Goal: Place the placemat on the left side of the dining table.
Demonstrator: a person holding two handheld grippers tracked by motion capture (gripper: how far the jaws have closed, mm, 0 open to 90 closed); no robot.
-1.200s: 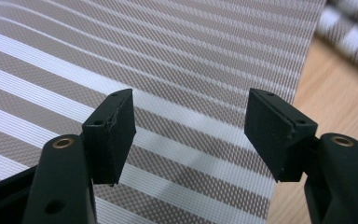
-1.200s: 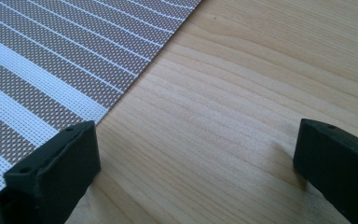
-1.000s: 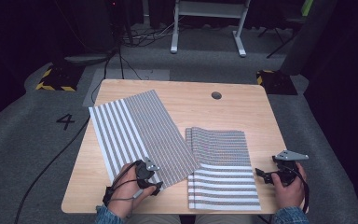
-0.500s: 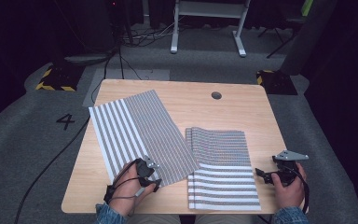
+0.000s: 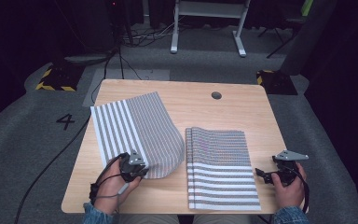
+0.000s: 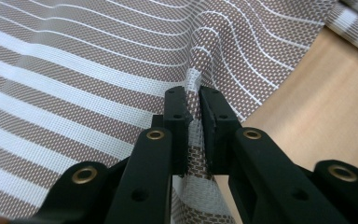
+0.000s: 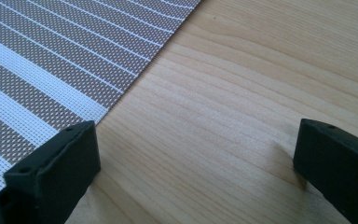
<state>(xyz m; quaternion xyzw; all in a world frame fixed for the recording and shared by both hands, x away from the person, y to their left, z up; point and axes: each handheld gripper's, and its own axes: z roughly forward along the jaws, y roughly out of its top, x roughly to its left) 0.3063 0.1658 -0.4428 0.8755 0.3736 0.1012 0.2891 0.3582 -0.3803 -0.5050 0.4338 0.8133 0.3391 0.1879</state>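
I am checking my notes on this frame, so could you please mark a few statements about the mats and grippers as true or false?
1. The left gripper is shut on the left striped mat. True.
2. The right gripper grips the right striped mat. False: its jaws stand open over bare table.
3. The left mat lies fully flat. False: its near corner is lifted and the mat bulges.
4. The two mats lie side by side. True.

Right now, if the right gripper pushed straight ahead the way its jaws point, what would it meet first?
Probably the right edge of the stack of striped mats. The right gripper rests open over bare table, pointing left toward that edge, with nothing between. Depth is hard to judge.
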